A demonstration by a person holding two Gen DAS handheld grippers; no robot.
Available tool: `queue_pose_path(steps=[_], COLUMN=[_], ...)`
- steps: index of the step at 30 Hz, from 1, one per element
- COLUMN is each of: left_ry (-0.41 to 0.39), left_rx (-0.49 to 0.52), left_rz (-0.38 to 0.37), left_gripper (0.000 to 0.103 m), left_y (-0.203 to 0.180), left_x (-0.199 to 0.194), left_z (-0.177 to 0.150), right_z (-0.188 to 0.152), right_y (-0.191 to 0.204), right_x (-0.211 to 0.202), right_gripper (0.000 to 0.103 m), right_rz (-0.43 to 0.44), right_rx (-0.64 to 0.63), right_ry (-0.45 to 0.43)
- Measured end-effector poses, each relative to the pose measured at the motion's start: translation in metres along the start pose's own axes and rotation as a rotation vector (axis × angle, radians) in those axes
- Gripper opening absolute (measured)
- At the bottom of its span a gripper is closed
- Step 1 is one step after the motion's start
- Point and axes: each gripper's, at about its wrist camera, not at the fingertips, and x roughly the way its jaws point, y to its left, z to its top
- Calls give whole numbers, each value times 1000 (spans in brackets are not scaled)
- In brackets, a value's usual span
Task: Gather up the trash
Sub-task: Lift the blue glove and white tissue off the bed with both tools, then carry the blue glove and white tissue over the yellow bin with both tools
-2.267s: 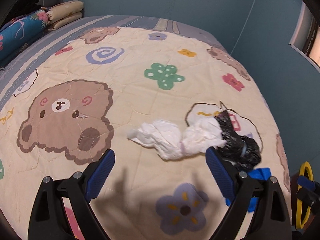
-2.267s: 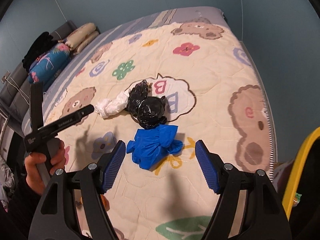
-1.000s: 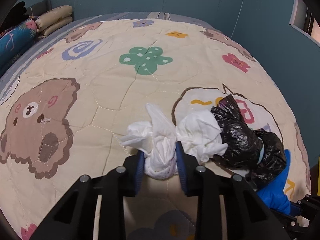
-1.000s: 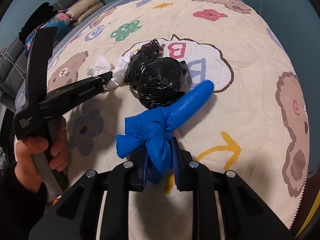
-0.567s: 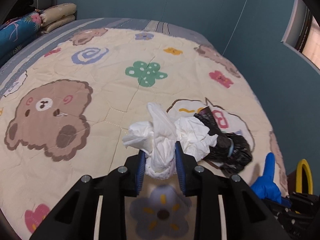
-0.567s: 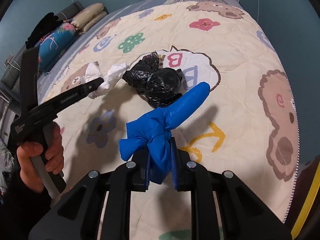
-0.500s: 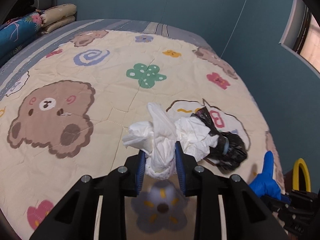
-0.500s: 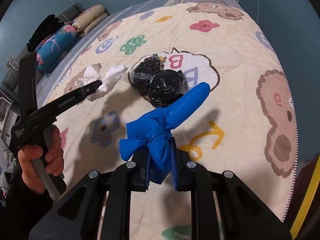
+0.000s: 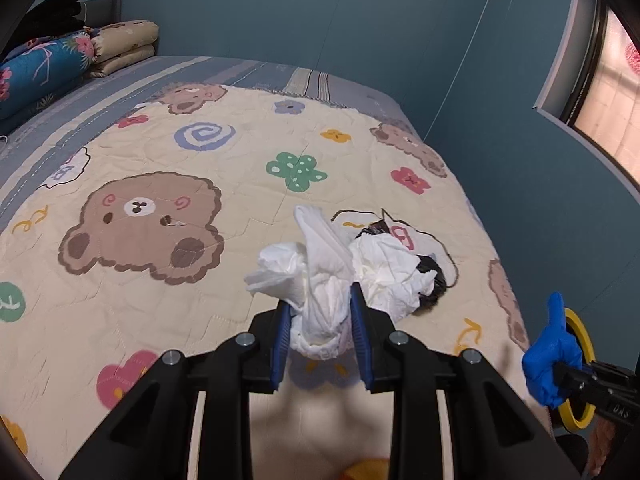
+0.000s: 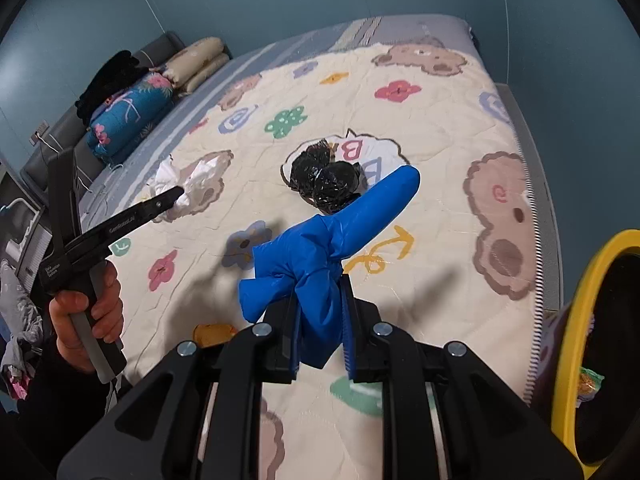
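My left gripper [image 9: 320, 336] is shut on a crumpled white plastic bag [image 9: 336, 272] and holds it above the bed; it also shows in the right wrist view [image 10: 188, 184]. My right gripper [image 10: 320, 336] is shut on a knotted blue plastic bag [image 10: 340, 236] held above the bed; the blue bag shows at the right in the left wrist view [image 9: 550, 356]. A crumpled black plastic bag [image 10: 326, 180] lies on the quilt, partly hidden behind the white bag in the left wrist view [image 9: 432, 276].
The bed has a cream quilt [image 9: 160, 152] with bears and flowers. A bin with a yellow rim [image 10: 576, 320] stands beside the bed at the right, also in the left wrist view [image 9: 578, 368]. Pillows [image 9: 120, 48] lie at the head. Blue walls surround.
Both grippers closed on their bags and lifted them off the quilt. They have since pulled back from the bed; the yellow-rimmed bin has come into the right wrist view.
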Motion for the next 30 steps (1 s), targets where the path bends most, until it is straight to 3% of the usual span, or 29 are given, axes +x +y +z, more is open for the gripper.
queue_pose_path(steps=[7, 16, 30], left_ry=[-12, -20, -37], left_rx=[15, 40, 167], left_rz=[-13, -67, -194], left_gripper=[26, 26, 26], left_y=[-4, -23, -100], left_x=[-32, -64, -98], left_z=[-15, -41, -50], right_z=[-18, -45, -53], right_y=[-3, -21, -65], right_x=[-37, -56, -104], right_gripper=[16, 16, 16], right_rz=[12, -3, -55], right_rx=[8, 64, 133], right_ry=[-46, -52, -143])
